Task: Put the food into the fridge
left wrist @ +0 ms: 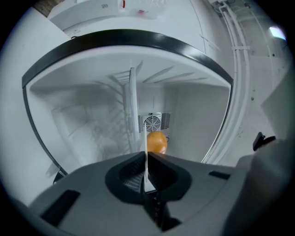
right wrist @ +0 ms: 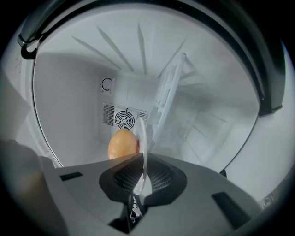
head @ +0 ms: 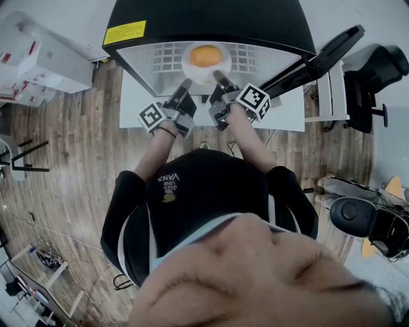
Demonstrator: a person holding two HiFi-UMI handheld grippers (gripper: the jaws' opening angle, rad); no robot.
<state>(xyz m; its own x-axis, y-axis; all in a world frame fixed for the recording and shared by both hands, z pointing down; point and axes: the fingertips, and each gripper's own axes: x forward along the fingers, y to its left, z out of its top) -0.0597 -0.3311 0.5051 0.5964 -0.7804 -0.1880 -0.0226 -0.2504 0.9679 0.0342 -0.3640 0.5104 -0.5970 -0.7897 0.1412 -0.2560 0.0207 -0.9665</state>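
Nearest, both tools clamped shut on the white plate (head: pixel 206 75): left gripper (left wrist: pixel 146 179) pinching the thin rim edge-on, right gripper (right wrist: pixel 141 186) doing the same on the opposite side. Just past the jaw tips, on the plate, sits the orange (right wrist: pixel 122 144), already within the mouth of the open fridge (head: pixel 204 19). Farther ahead, a wire shelf (left wrist: pixel 131 106), then a fan grille (left wrist: pixel 152 122) on the back wall. Step in hand, by the look of it: carrying the loaded plate inward. Next move likely calls for level travel deeper, a gentle set-down, then parting both pairs of jaws together and backing straight out without rolling the orange.
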